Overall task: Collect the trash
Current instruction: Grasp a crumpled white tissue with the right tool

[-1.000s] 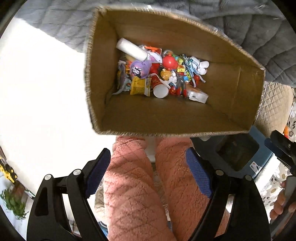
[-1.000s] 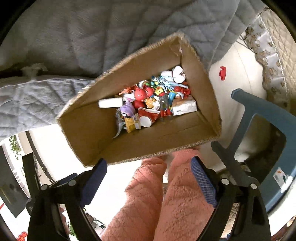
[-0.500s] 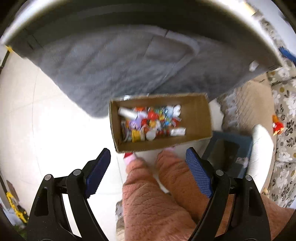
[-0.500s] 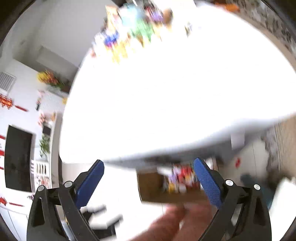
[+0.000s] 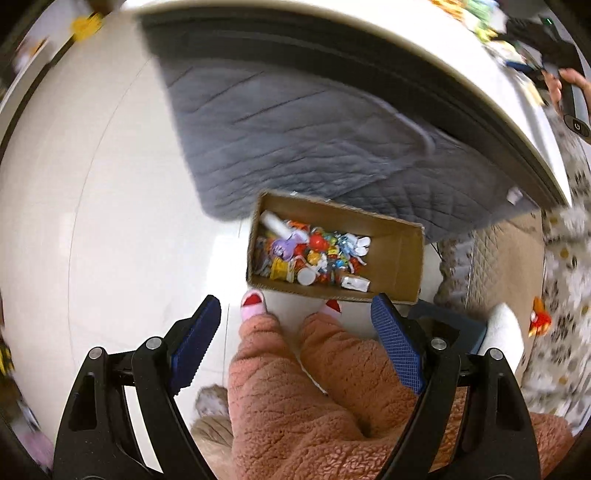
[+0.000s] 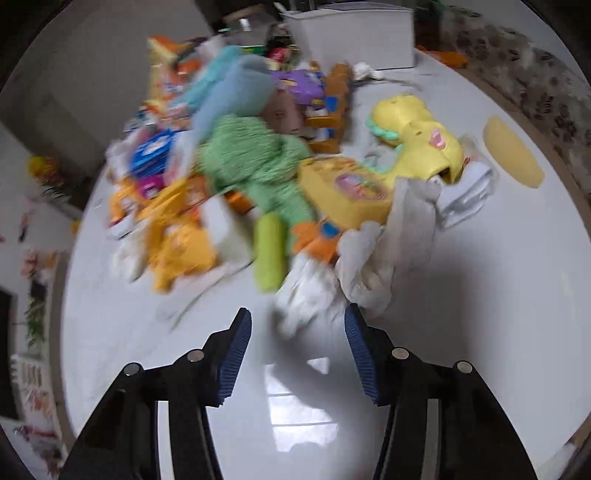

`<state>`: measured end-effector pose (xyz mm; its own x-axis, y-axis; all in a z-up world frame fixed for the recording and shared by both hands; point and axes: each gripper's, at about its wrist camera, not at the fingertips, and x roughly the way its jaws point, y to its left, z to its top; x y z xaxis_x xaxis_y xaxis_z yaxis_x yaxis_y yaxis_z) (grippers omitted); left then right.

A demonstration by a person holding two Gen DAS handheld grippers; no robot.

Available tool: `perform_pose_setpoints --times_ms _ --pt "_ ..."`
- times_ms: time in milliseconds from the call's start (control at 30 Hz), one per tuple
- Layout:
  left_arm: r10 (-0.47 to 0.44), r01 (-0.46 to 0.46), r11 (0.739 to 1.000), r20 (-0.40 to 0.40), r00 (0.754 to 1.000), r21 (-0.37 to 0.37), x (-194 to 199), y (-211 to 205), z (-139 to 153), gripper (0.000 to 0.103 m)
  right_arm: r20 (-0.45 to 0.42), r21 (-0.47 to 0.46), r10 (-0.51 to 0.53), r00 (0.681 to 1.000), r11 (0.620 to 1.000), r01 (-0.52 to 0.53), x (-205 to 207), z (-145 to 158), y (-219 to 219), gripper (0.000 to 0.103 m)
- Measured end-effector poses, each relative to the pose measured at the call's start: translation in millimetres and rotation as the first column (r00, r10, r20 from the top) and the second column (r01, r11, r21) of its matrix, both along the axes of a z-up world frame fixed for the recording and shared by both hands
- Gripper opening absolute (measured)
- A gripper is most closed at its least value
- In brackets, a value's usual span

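Note:
In the left wrist view a brown cardboard box (image 5: 400,254) stands on the floor, holding several colourful wrappers, a white tube and small toys (image 5: 314,254). My left gripper (image 5: 295,339) is open and empty, high above the box. In the right wrist view my right gripper (image 6: 295,332) is open and empty, low over a white table (image 6: 147,332). Crumpled white paper (image 6: 354,280) lies just beyond its fingertips. Behind it is a blurred pile with a green tube (image 6: 269,254), orange wrappers (image 6: 177,236), a green cloth (image 6: 258,166) and a yellow toy (image 6: 413,147).
My pink-clad legs (image 5: 314,387) and slippers are below the left gripper. A grey quilted cover (image 5: 314,140) hangs from the table edge (image 5: 369,44). A blue stool (image 5: 450,325) stands right of the box. A white container (image 6: 351,33) sits at the table's far side.
Both grippers have risen from the box. The left one looks at it from higher up. The right one has swung up over the tabletop, facing the pile, its jaws narrower.

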<state>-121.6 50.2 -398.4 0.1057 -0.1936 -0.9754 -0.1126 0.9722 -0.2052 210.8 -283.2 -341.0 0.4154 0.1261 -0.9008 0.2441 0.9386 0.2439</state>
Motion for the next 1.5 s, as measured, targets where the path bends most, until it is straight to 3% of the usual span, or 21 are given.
perform_pose_setpoints --times_ms 33,100,133,167,300,400,567,733,833,933,1100,1233,1267,1300,1333,1400,1500 --pt "0.011 -0.011 1.0 -0.009 1.0 -0.003 -3 3 1 0.081 0.001 -0.024 -0.001 1.0 1.0 0.001 9 -2 -2 0.051" --pt "0.036 -0.037 0.999 -0.039 0.999 -0.012 -7 9 -5 0.081 -0.002 -0.121 0.015 1.0 0.993 -0.015 13 -2 2 0.037" --pt "0.042 -0.042 0.999 -0.047 0.998 -0.013 -8 9 -6 0.081 -0.007 -0.116 0.035 0.999 0.993 -0.035 12 -3 2 0.018" --pt "0.043 -0.044 0.999 -0.054 0.998 -0.013 -8 10 -7 0.081 -0.009 -0.099 0.047 0.999 0.994 -0.047 10 -2 2 0.016" --pt "-0.006 0.006 1.0 -0.014 1.0 -0.019 -2 5 9 0.081 0.01 0.043 0.083 0.996 0.996 -0.083 -26 9 -3 0.016" --pt "-0.085 0.087 0.996 0.063 0.994 -0.028 9 -9 35 0.081 0.041 0.152 0.114 0.993 0.981 -0.119 -75 23 -3 0.016" --pt "-0.209 0.232 0.969 0.22 0.953 -0.085 40 -47 86 0.081 0.096 0.2 0.101 0.99 0.973 -0.119 -153 52 -21 0.016" --pt "-0.329 0.379 0.919 0.321 0.888 -0.105 111 -126 110 0.081 0.15 0.205 -0.03 0.988 0.979 -0.002 -235 79 -65 0.019" --pt "-0.333 0.392 0.909 0.318 0.888 -0.143 165 -178 106 0.081 0.152 0.229 -0.088 0.984 0.972 0.052 -267 84 -87 0.019" --pt "-0.307 0.366 0.917 0.306 0.901 -0.158 210 -221 99 0.081 0.162 0.233 -0.133 0.978 0.968 0.093 -297 87 -100 0.019" --pt "-0.285 0.318 0.947 0.329 0.9 -0.048 281 -294 88 0.082 0.153 0.29 -0.192 0.969 0.947 0.141 -330 80 -106 0.02" --pt "-0.253 0.27 0.963 0.303 0.919 -0.016 317 -312 75 0.081 0.148 0.292 -0.168 0.975 0.949 0.119 -338 78 -102 0.02" --pt "-0.252 0.265 0.964 0.296 0.921 -0.005 323 -316 73 0.077 0.148 0.29 -0.163 0.976 0.95 0.115 -336 78 -101 0.02" --pt "-0.256 0.267 0.964 0.297 0.92 0.002 326 -318 72 0.063 0.146 0.292 -0.157 0.977 0.95 0.109 -335 77 -99 0.02" --pt "-0.265 0.274 0.962 0.307 0.914 0.015 327 -320 74 0.039 0.145 0.303 -0.149 0.978 0.948 0.099 -334 76 -97 0.02" --pt "-0.291 0.307 0.952 0.279 0.915 -0.015 328 -319 73 0.014 0.146 0.308 -0.133 0.98 0.948 0.082 -331 76 -94 0.02" --pt "-0.336 0.362 0.931 0.281 0.899 -0.044 318 -308 78 0.013 0.147 0.303 -0.099 0.984 0.952 0.051 -320 76 -89 0.02"
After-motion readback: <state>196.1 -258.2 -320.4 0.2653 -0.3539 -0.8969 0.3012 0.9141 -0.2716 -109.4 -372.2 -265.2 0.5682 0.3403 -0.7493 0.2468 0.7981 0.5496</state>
